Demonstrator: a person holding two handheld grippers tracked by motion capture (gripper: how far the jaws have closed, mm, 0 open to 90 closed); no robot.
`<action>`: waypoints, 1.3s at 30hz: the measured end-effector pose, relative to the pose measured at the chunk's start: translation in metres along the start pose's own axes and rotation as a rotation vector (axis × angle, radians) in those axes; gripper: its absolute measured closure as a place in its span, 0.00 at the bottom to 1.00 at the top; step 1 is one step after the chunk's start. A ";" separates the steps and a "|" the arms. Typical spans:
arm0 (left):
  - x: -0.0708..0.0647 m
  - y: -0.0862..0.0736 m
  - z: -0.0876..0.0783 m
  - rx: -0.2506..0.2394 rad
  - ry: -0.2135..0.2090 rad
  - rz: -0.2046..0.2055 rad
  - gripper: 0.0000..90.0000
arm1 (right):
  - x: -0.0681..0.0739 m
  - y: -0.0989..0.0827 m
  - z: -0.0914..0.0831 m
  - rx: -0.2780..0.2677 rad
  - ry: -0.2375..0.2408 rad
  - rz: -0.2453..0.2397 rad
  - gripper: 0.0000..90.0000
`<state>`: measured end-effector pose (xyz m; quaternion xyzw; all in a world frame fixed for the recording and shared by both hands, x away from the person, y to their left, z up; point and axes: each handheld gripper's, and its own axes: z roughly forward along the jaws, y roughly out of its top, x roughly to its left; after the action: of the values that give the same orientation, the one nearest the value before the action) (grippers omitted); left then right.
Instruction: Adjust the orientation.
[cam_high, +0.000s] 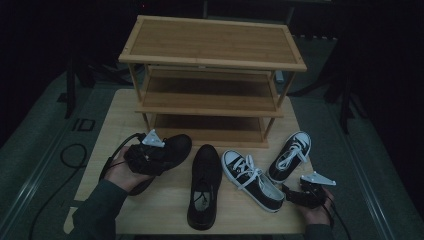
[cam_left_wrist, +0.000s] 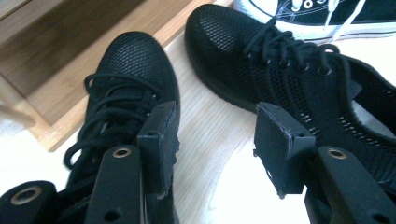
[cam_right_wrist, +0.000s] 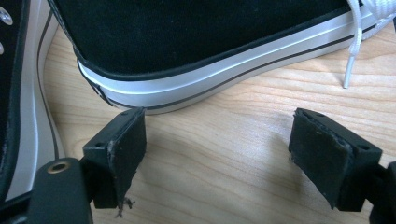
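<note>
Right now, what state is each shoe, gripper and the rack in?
Left gripper: open, nothing between the jaws.
Right gripper: open, just short of a sneaker's heel.
Left black mesh shoe: on the table, laced.
Right black mesh shoe: on the table, laced.
Canvas sneakers: on the table, white-laced.
Shoe rack: upright, shelves bare.

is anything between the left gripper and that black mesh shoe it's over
Nothing visible stands between them. The left gripper has open jaws, with only bare table between the pads. The black mesh shoe lies right beside its left pad, and the second mesh shoe lies just past the other pad.
</note>
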<state>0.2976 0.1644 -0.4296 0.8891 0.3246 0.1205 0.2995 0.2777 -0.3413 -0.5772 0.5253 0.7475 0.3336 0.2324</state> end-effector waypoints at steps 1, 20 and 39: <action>-0.002 0.002 0.001 -0.001 -0.001 0.002 0.54 | 0.000 0.000 0.000 0.000 0.000 0.000 0.21; -0.036 0.023 0.025 0.010 -0.014 0.076 0.39 | 0.000 0.000 0.000 -0.001 0.001 -0.004 0.21; -0.062 0.026 0.064 0.083 -0.079 0.089 0.47 | 0.000 0.000 0.000 0.000 0.002 -0.002 0.21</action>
<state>0.2898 0.0795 -0.4657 0.9183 0.2776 0.0849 0.2691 0.2777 -0.3412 -0.5772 0.5241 0.7484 0.3338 0.2319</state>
